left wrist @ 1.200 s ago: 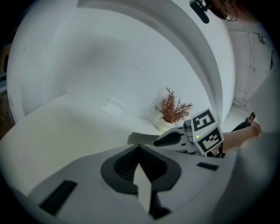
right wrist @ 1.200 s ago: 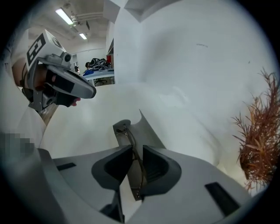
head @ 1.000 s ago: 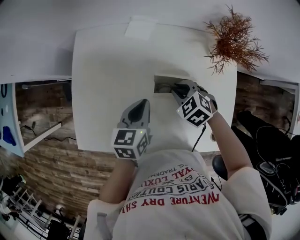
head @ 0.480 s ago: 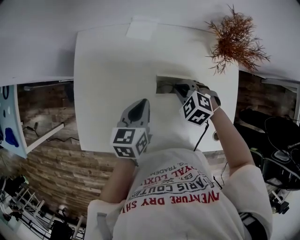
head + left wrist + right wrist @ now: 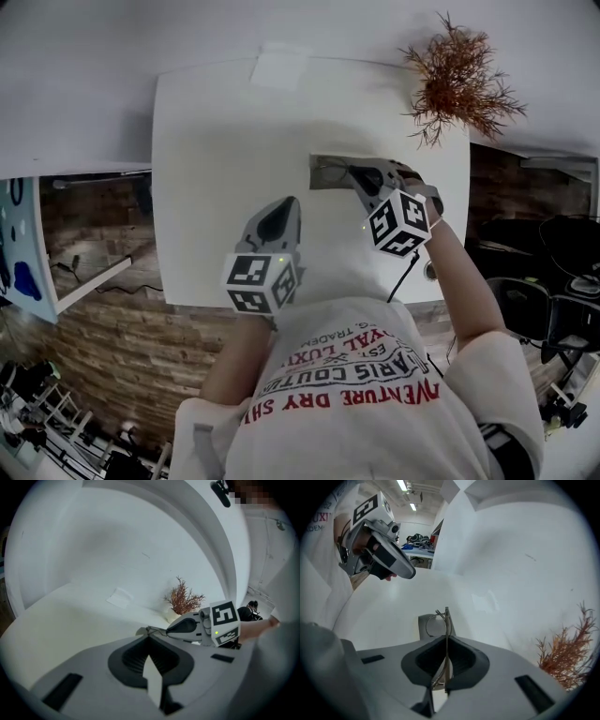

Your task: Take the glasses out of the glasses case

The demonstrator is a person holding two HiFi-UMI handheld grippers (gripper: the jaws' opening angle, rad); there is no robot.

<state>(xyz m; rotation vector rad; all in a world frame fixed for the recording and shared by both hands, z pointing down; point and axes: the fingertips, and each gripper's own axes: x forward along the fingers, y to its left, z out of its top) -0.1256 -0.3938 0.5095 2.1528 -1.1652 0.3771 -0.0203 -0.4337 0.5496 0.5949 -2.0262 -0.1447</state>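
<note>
Right claw point(image 5: 446, 644) clamps wire-rimmed glasses point(image 5: 446, 618) over the grey glasses case point(image 5: 323, 172) on a white counter point(image 5: 225, 159); left claw point(image 5: 150, 641) closed, empty. Shirt point(image 5: 356, 394) reads "AVENTURE DRY"; dried plant point(image 5: 459, 84) nearby.

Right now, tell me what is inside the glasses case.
Only the wire-rimmed glasses show there, pinched in the right hand-held gripper at the glasses case. That gripper covers the case's right end in the head view, so that part is hidden.

Thin wire-framed glasses point(image 5: 446, 637) — upright, edge-on — at the open grey glasses case point(image 5: 421, 624).
</note>
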